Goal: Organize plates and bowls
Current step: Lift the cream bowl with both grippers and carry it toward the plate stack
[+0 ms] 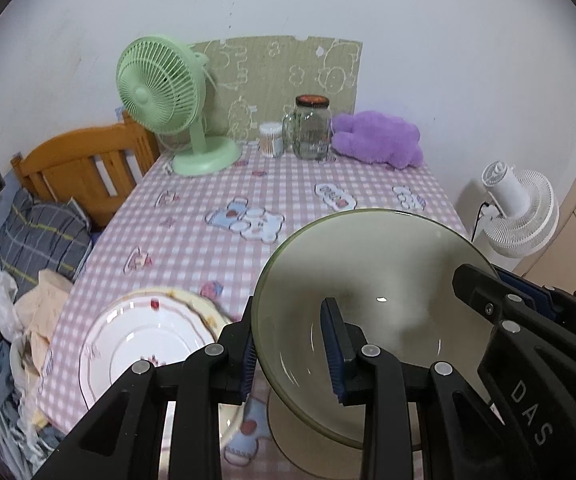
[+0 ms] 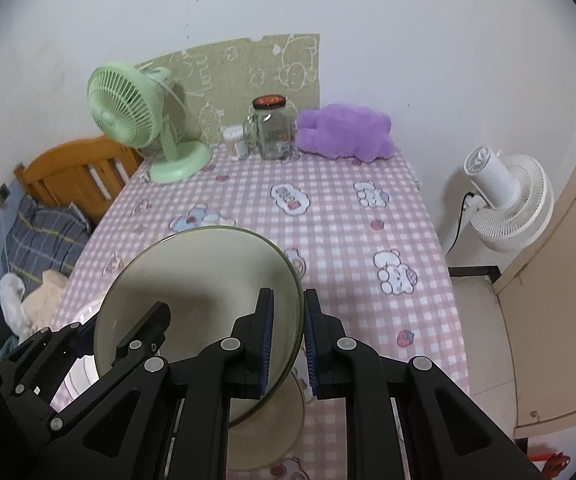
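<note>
A beige bowl (image 1: 372, 280) with a green rim is held above the table, tilted. My left gripper (image 1: 290, 354) is shut on the bowl's left rim, one finger outside and one inside. My right gripper (image 2: 288, 340) is shut on the bowl's (image 2: 207, 280) right rim, and it shows at the right in the left wrist view (image 1: 488, 304). A second beige dish (image 2: 263, 428) lies on the cloth under the bowl. A stack of white plates with pink trim (image 1: 147, 340) lies at the table's near left edge.
The table has a pink checked cloth (image 2: 348, 240). At the back stand a green fan (image 1: 167, 96), a cotton swab tub (image 1: 270, 140), a glass jar (image 1: 312, 128) and a purple plush toy (image 1: 380, 138). A bed with clothes is left; a white fan (image 2: 508, 200) is right.
</note>
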Demonstrator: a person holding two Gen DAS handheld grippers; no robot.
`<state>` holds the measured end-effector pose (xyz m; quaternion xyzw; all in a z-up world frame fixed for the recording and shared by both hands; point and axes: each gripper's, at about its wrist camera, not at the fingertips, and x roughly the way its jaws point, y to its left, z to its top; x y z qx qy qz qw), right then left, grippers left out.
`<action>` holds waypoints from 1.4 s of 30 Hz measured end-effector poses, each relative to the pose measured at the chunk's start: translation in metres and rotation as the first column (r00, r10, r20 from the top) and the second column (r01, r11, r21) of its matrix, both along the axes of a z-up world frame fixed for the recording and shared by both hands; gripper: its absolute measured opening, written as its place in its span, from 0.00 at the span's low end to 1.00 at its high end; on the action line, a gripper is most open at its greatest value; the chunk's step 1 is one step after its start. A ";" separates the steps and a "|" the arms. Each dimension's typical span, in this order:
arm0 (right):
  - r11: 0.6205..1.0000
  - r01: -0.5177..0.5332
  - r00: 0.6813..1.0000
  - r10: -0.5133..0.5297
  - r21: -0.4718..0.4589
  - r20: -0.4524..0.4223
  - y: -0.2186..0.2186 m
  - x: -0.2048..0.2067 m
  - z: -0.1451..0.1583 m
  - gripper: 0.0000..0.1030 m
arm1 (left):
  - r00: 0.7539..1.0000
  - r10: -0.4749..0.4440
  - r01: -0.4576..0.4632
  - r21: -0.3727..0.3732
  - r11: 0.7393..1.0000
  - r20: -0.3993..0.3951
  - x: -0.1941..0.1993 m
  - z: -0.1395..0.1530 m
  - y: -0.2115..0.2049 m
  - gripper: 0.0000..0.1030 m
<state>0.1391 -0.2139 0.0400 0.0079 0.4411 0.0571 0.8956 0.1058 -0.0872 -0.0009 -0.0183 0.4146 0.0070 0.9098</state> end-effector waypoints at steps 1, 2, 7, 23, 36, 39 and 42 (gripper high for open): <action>1.000 -0.008 1.000 0.008 -0.002 -0.008 -0.001 -0.002 -0.004 0.17 | 1.000 0.005 -0.005 0.000 1.000 -0.006 -0.003 -0.003 -0.001 0.28; 1.000 -0.014 1.000 0.014 -0.003 -0.014 -0.001 -0.004 -0.007 0.17 | 1.000 0.011 -0.011 0.000 1.000 -0.014 -0.005 -0.007 -0.001 0.28; 0.999 -0.044 0.998 0.043 -0.010 -0.055 0.000 -0.010 -0.026 0.17 | 0.998 0.028 -0.027 0.005 1.000 -0.053 -0.012 -0.026 -0.002 0.27; 0.996 -0.075 0.986 0.066 -0.054 -0.155 0.009 -0.014 -0.063 0.17 | 0.991 0.030 -0.028 0.013 1.000 -0.129 -0.014 -0.064 0.001 0.27; 0.997 -0.042 0.983 0.029 -0.068 -0.183 0.011 -0.018 -0.075 0.17 | 0.981 -0.014 0.015 0.002 1.000 -0.196 -0.013 -0.085 0.000 0.27; 0.997 -0.033 0.984 0.020 -0.068 -0.179 0.010 -0.020 -0.075 0.17 | 0.982 -0.029 0.033 0.018 0.999 -0.189 -0.015 -0.087 -0.002 0.27; 0.997 -0.022 0.985 0.009 -0.071 -0.175 0.010 -0.022 -0.076 0.17 | 0.982 -0.041 0.044 0.011 0.999 -0.186 -0.014 -0.087 -0.001 0.27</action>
